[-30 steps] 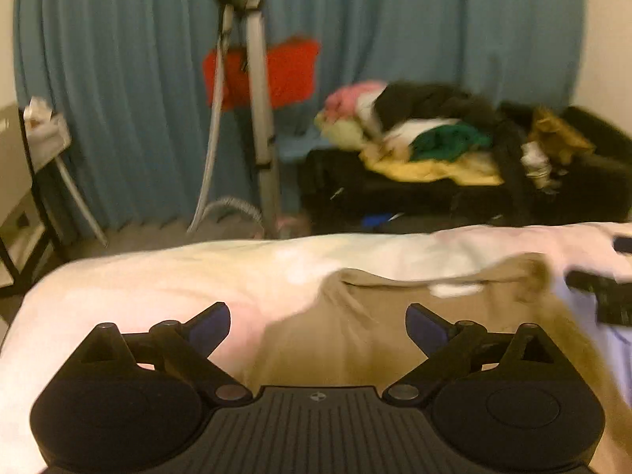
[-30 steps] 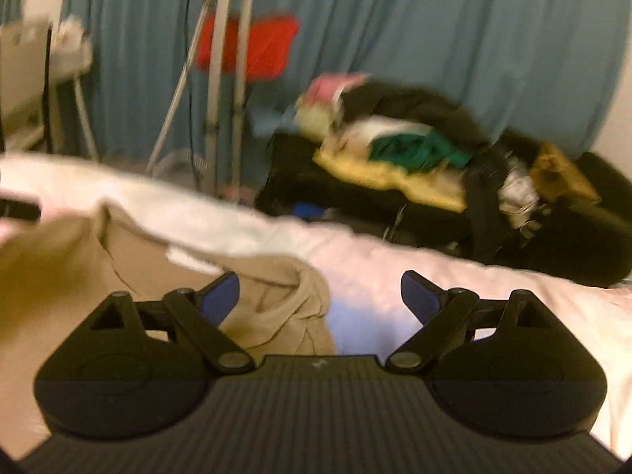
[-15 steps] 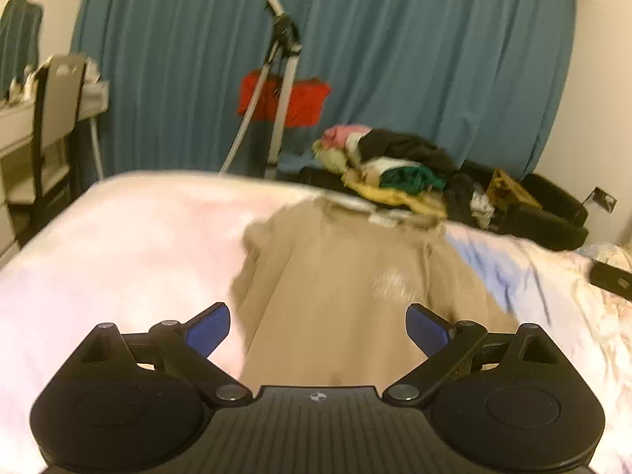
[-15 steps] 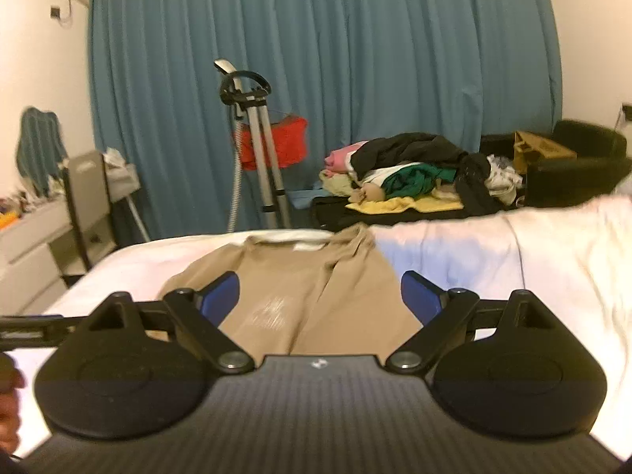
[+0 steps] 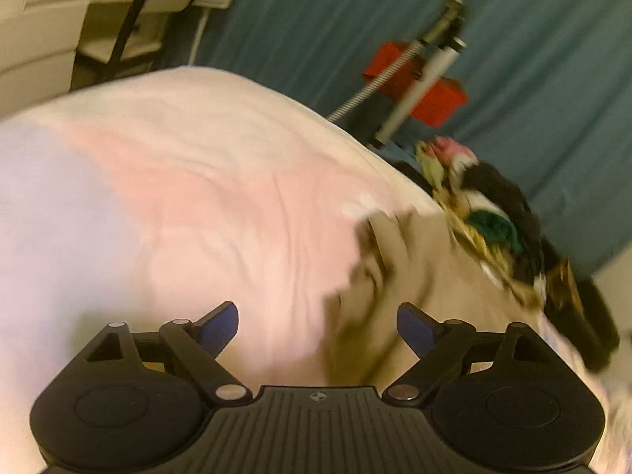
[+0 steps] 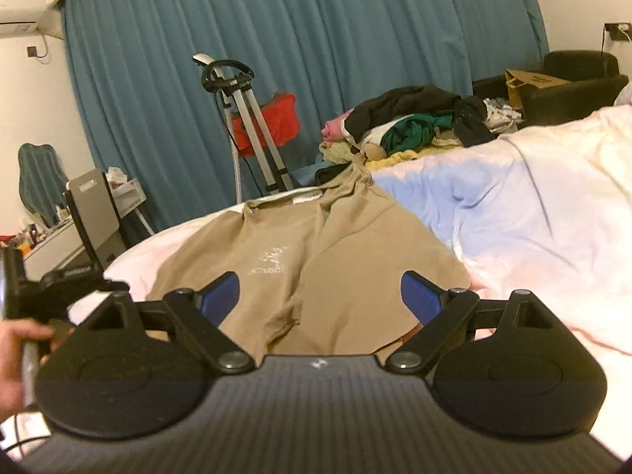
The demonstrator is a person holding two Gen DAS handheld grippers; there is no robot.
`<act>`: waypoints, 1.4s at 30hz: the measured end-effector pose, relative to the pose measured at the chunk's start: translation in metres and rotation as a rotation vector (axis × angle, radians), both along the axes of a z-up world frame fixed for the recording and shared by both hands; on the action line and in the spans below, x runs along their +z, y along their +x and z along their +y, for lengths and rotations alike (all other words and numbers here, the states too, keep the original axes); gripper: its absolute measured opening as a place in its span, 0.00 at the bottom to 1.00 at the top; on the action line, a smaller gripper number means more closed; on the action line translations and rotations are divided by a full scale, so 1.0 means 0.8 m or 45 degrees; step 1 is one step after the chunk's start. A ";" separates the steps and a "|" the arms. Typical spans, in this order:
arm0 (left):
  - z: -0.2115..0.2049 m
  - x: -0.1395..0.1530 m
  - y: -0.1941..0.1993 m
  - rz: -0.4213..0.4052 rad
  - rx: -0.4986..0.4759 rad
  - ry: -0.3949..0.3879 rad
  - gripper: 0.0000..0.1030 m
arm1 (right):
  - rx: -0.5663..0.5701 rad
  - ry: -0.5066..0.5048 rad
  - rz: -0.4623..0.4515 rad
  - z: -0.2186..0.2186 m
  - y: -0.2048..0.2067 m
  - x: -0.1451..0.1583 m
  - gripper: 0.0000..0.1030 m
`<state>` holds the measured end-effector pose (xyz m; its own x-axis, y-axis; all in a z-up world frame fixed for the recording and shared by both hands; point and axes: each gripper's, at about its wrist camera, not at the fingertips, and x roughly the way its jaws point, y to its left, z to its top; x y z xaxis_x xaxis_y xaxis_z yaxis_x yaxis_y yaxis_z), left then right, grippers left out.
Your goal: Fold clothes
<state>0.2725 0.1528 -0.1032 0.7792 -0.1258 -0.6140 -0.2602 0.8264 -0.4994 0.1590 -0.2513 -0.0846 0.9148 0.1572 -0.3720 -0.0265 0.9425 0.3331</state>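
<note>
On the bed (image 6: 533, 213), under a pale sheet washed pink and blue: tan T-shirt (image 6: 316, 268) lying spread front-up, collar and white neck label toward the far edge, pale chest print facing the ceiling, cloth bunched in soft ridges down the middle and at the near hem. Neither flat nor visibly folded over; fits equally a shirt laid out for folding or one opened partway through. Beyond the far edge, against a teal curtain (image 6: 316, 39): heap of mixed clothes (image 6: 414, 126) on dark furniture. Right gripper (image 6: 320, 296) held low above the near hem, jaws spread wide, nothing between them. Left gripper (image 5: 318, 322) tilted, view blurred, jaws likewise spread and empty, aimed near the shirt's left edge. For a clean fold, probably: smooth the ridges, then pinch a single layer at matching corners.
</note>
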 end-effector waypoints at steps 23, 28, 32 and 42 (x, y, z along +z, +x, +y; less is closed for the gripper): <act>-0.334 -0.022 0.055 -0.312 -0.756 1.388 0.02 | -0.319 0.005 0.024 -0.063 0.037 -0.029 0.87; -0.366 -0.053 0.052 -0.263 -0.814 1.351 0.02 | -0.321 -0.038 0.039 -0.059 0.042 -0.039 0.87; -0.360 -0.052 0.043 -0.235 -0.857 1.215 0.21 | -0.339 0.017 0.095 -0.063 0.049 -0.052 0.87; -0.153 0.004 0.058 -0.158 -0.304 0.188 0.79 | -0.308 0.040 0.106 -0.057 0.057 -0.064 0.87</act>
